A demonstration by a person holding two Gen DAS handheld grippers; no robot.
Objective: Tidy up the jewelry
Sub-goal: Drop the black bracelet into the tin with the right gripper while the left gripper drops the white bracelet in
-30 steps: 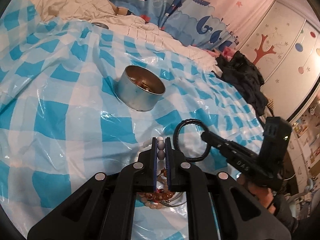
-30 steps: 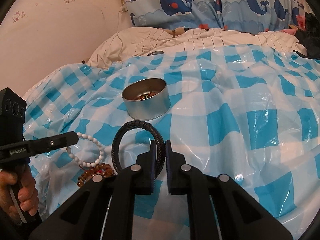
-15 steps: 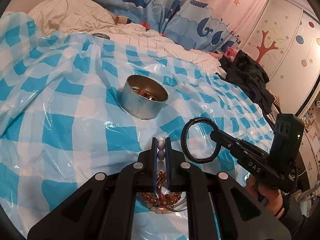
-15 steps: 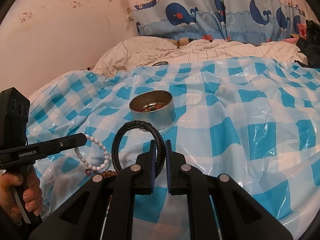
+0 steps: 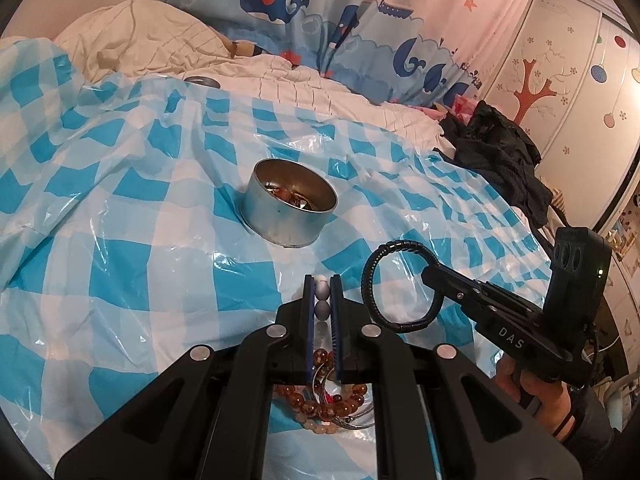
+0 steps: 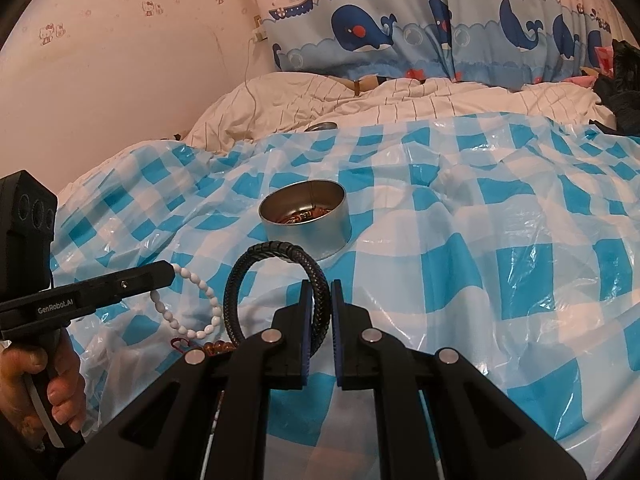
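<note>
A round metal tin (image 5: 290, 209) (image 6: 305, 220) with jewelry inside sits on the blue-and-white checked plastic sheet (image 5: 120, 280). My left gripper (image 5: 322, 294) is shut on a white bead bracelet (image 5: 322, 300), which hangs in a loop (image 6: 188, 308) in the right wrist view. My right gripper (image 6: 320, 300) is shut on a black braided bracelet (image 6: 276, 280) (image 5: 396, 284), held upright as a ring. Both are lifted in front of the tin, apart from it. Amber bead bracelets (image 5: 320, 396) lie on the sheet under the left gripper.
A rumpled cream quilt (image 6: 360, 108) and whale-print curtain (image 6: 400, 40) lie behind the sheet. Dark clothes (image 5: 500, 152) pile at the far right by a wardrobe. A small metal lid (image 5: 202, 81) rests at the sheet's back edge. A hand (image 6: 48, 392) holds the left gripper.
Both grippers have tilted upward a little with their bracelets, so the tin sits lower in both views. Both grips are unchanged.
</note>
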